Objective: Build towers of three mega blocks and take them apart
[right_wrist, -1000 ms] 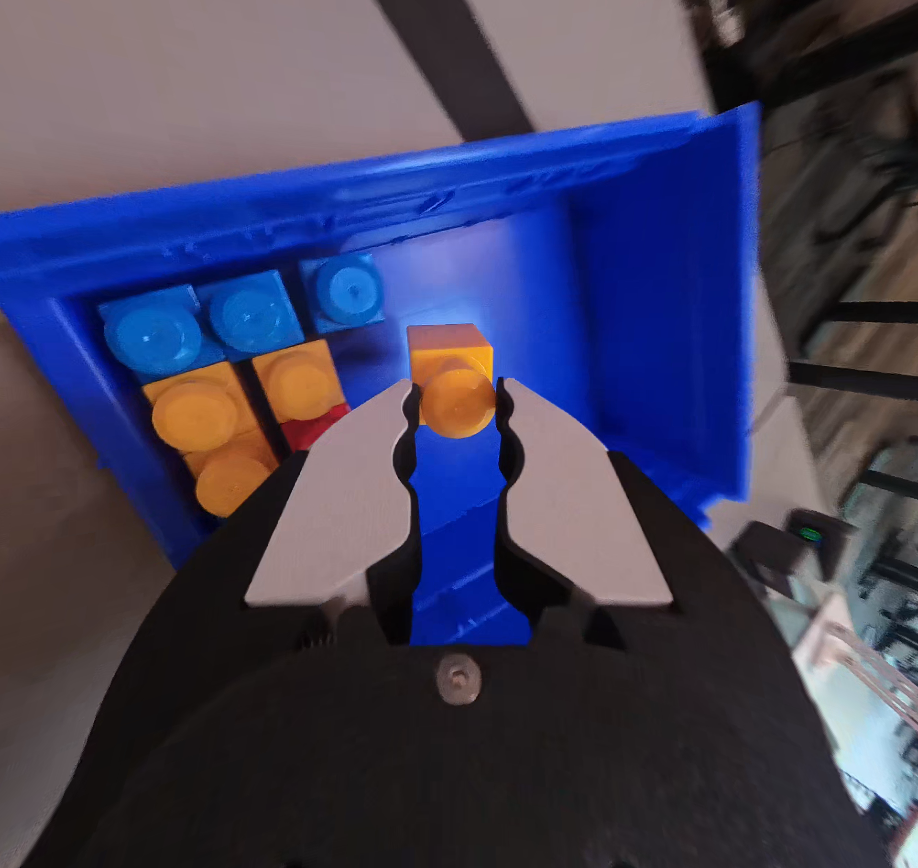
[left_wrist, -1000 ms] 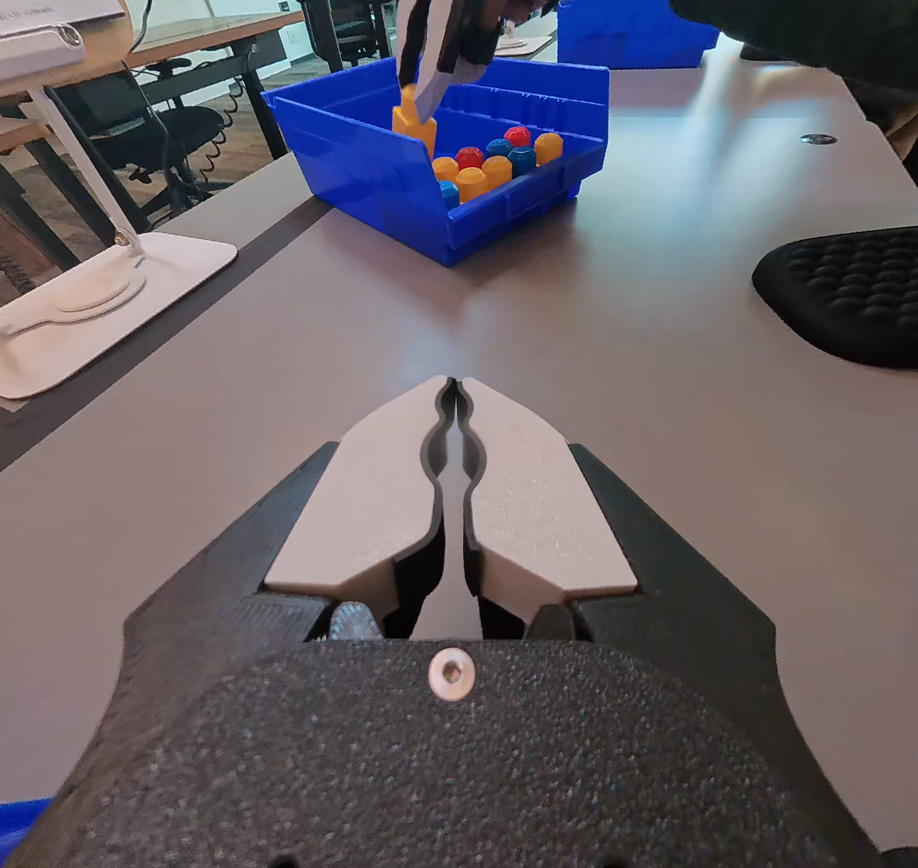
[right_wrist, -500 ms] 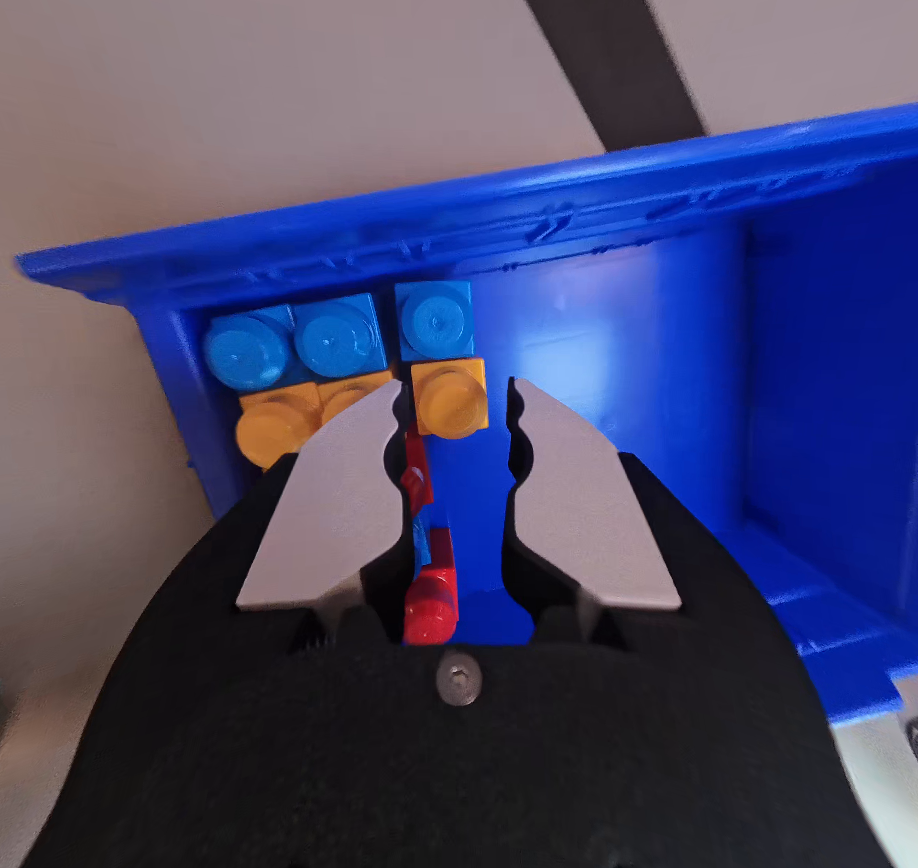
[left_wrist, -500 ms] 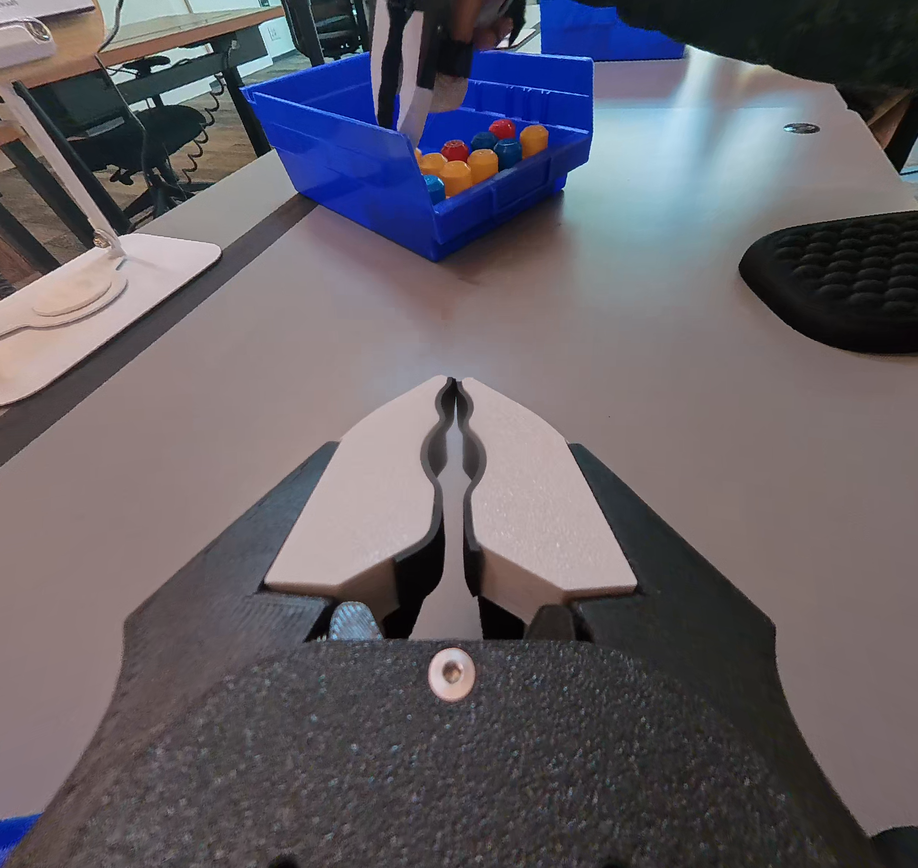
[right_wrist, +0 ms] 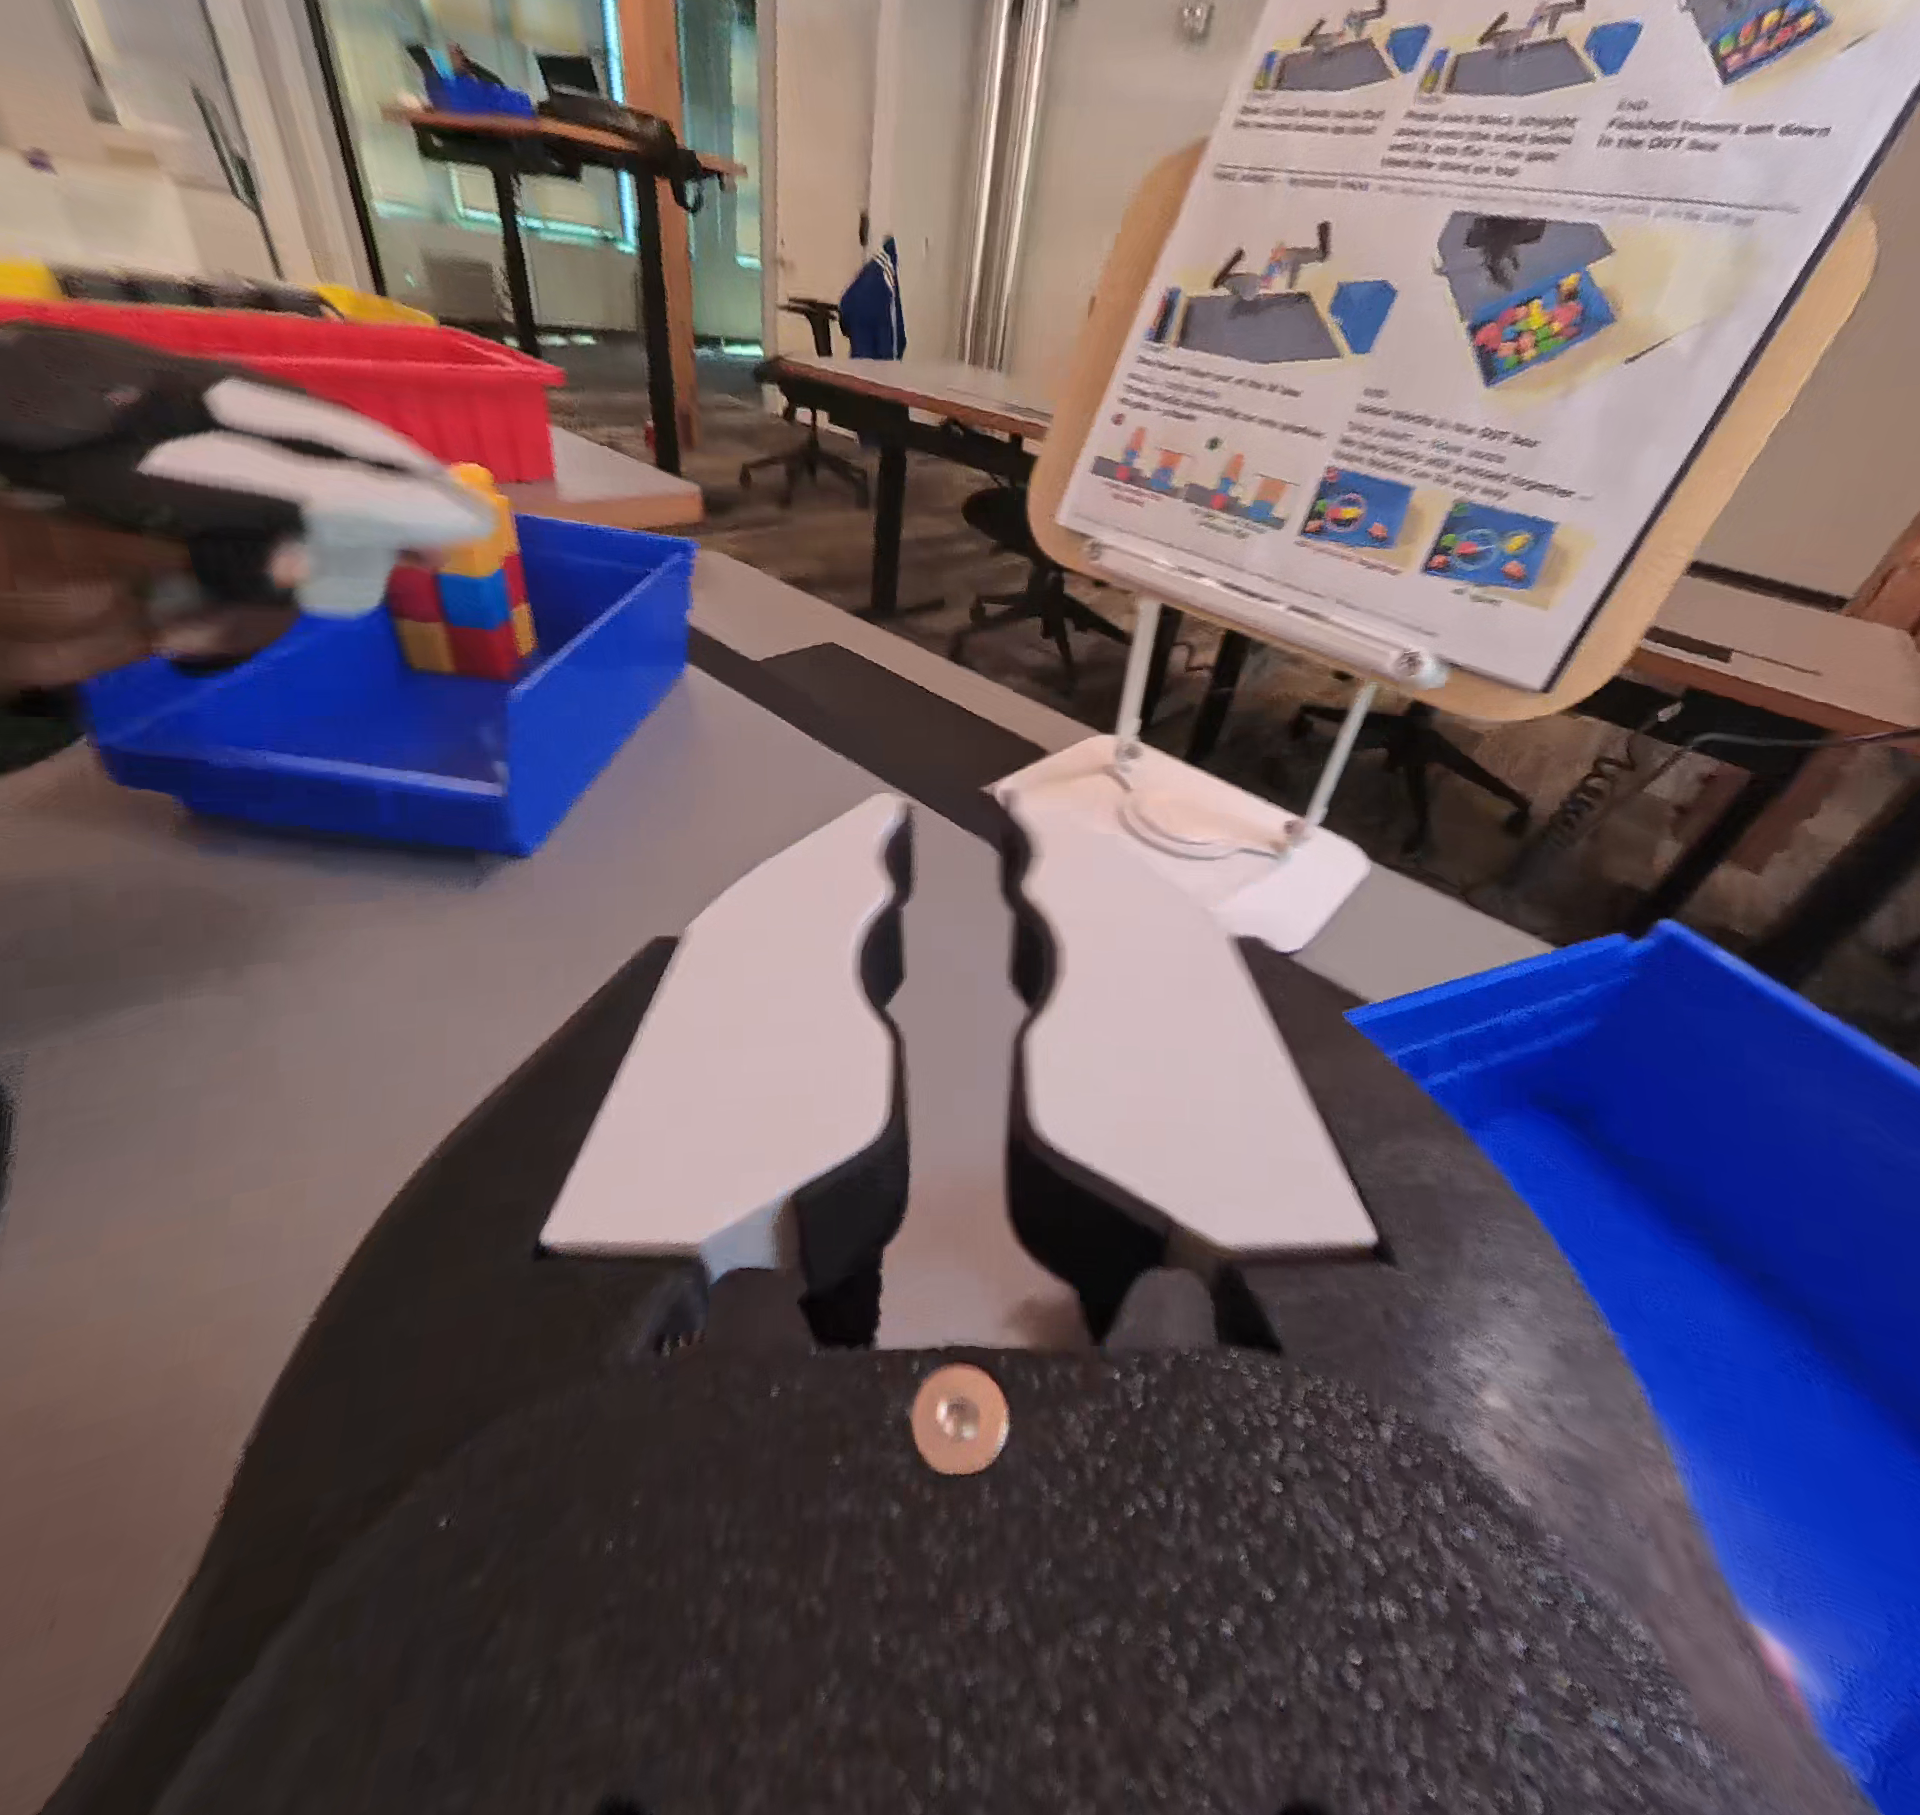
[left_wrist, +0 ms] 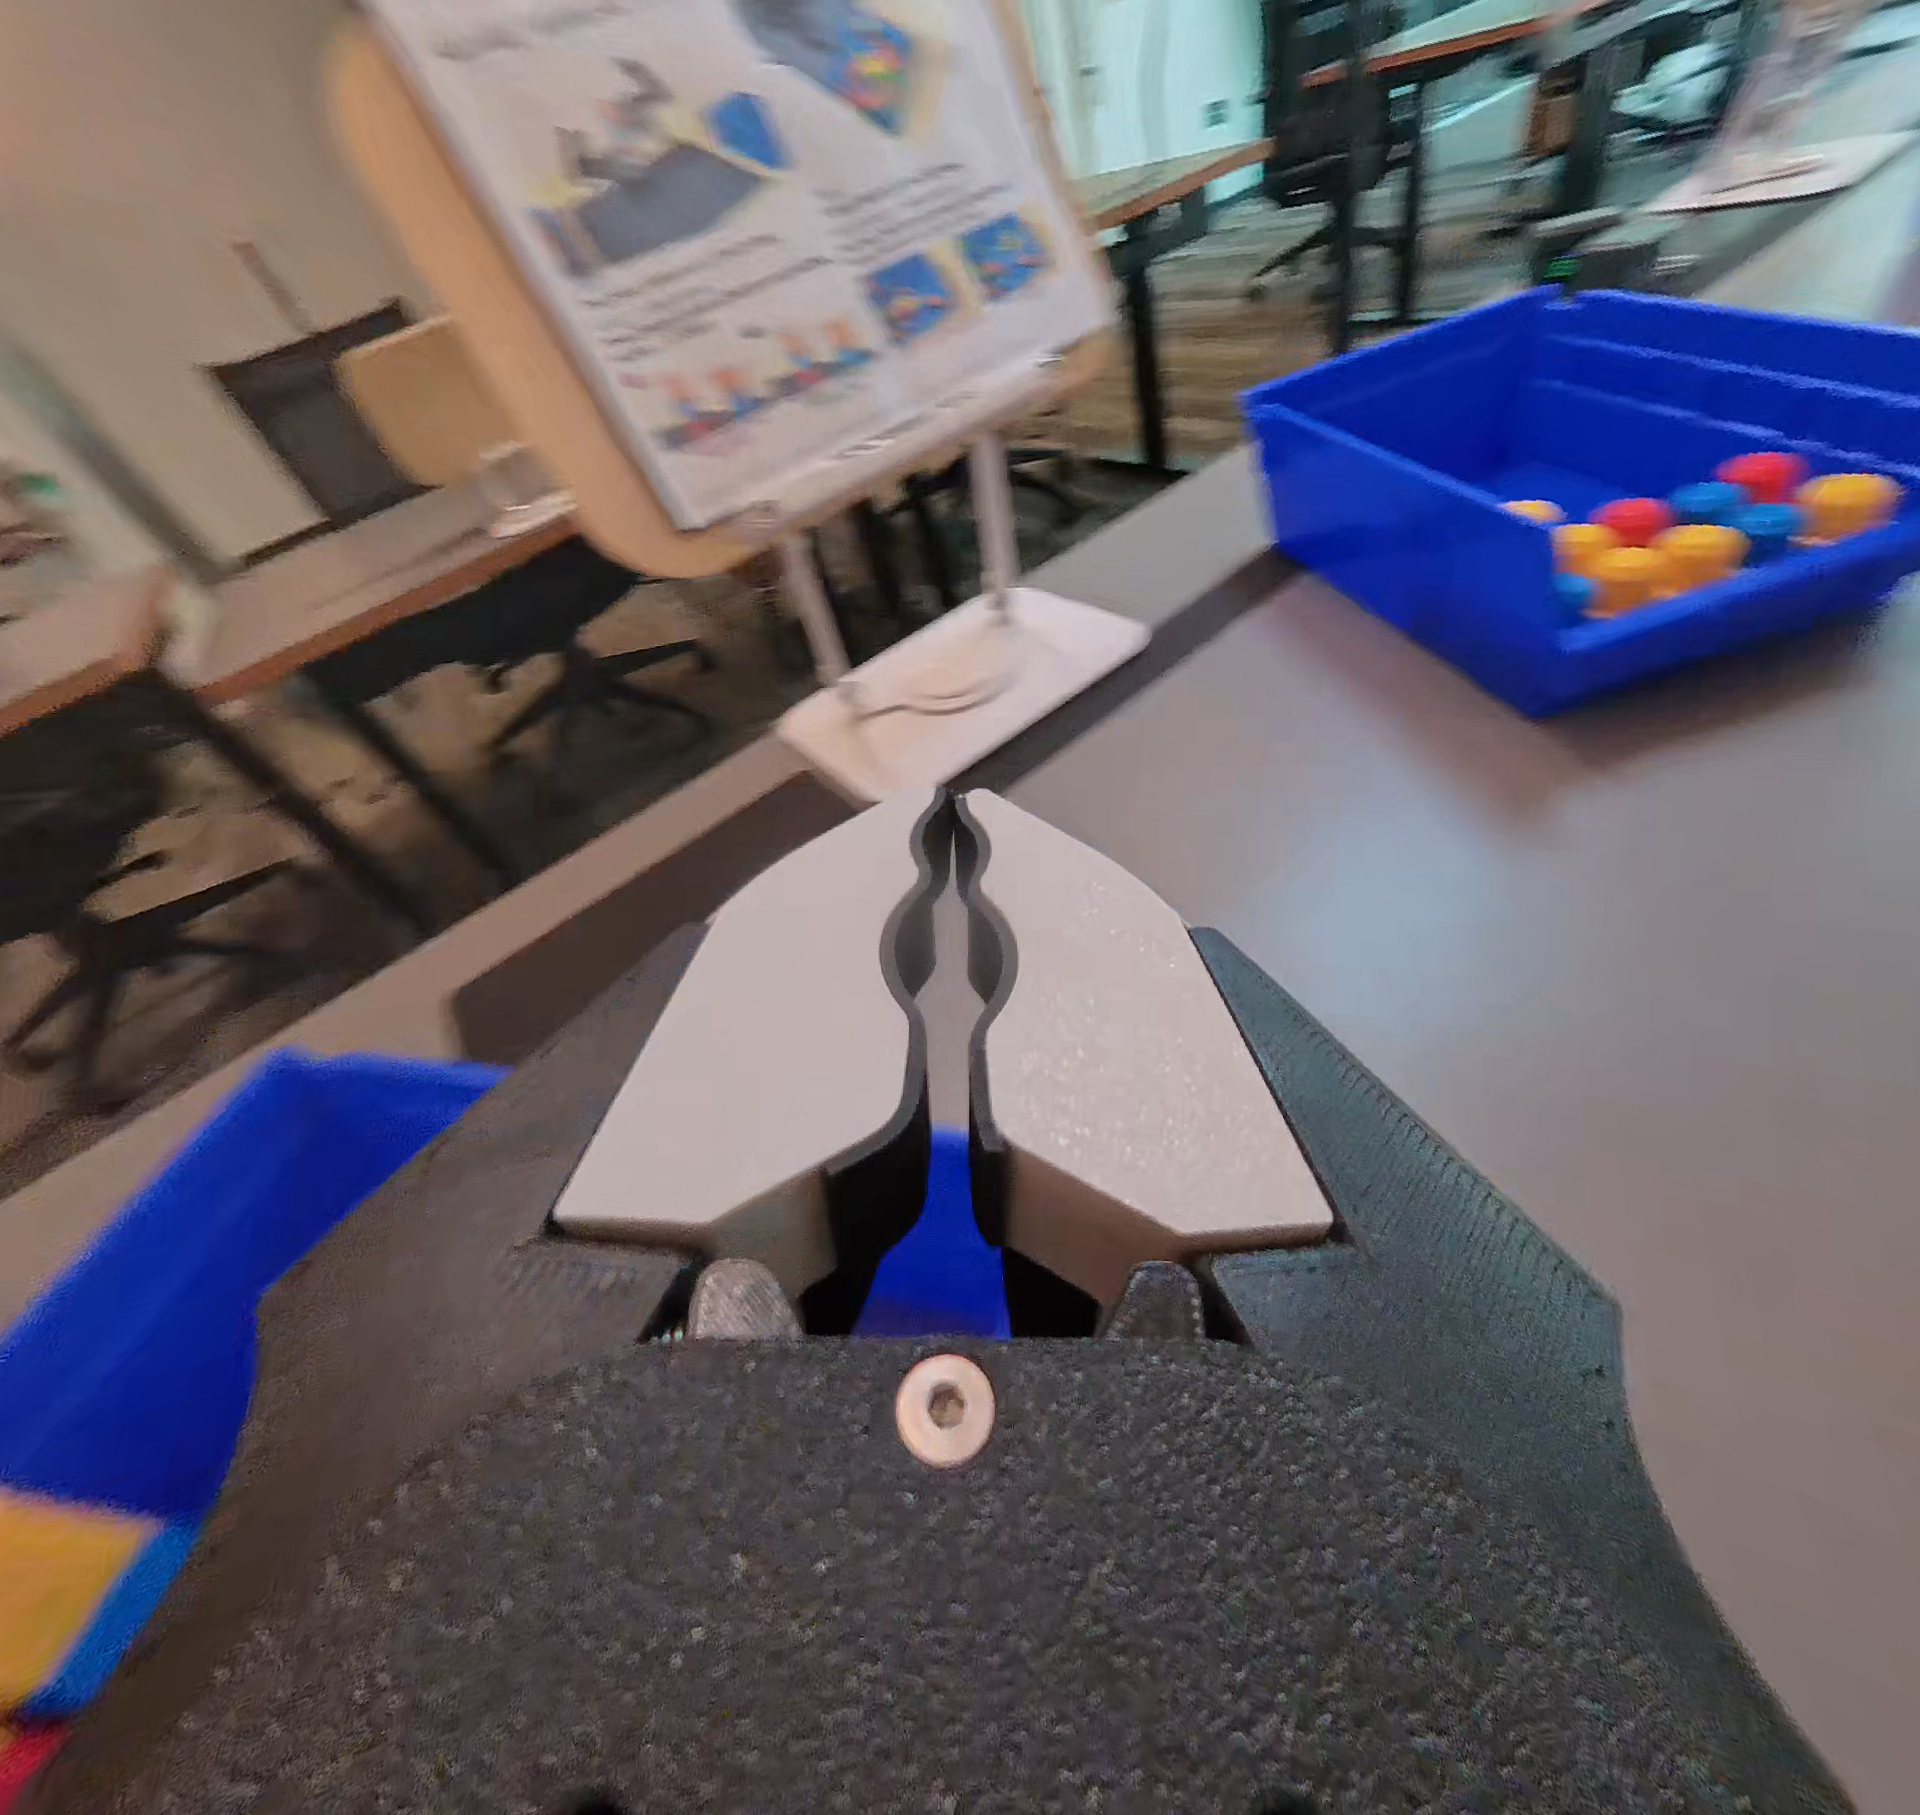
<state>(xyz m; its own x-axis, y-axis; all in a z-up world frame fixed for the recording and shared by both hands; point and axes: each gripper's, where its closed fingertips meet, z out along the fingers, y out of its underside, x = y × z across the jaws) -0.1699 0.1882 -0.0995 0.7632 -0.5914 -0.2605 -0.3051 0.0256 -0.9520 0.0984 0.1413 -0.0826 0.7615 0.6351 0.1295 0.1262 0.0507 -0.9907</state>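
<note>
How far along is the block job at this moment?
Done: loose red, yellow and blue mega blocks lie singly in the far blue plastic bin. In hand: nothing; the right gripper is open and empty, the left gripper shut and empty at the stacked towers in the other blue bin. Left: those towers probably need separating.

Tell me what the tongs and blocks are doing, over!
Left tongs shut, empty, above a blue bin of stacked blocks. Right tongs open, empty. Loose blocks in the other bin. Nothing in the way.
</note>
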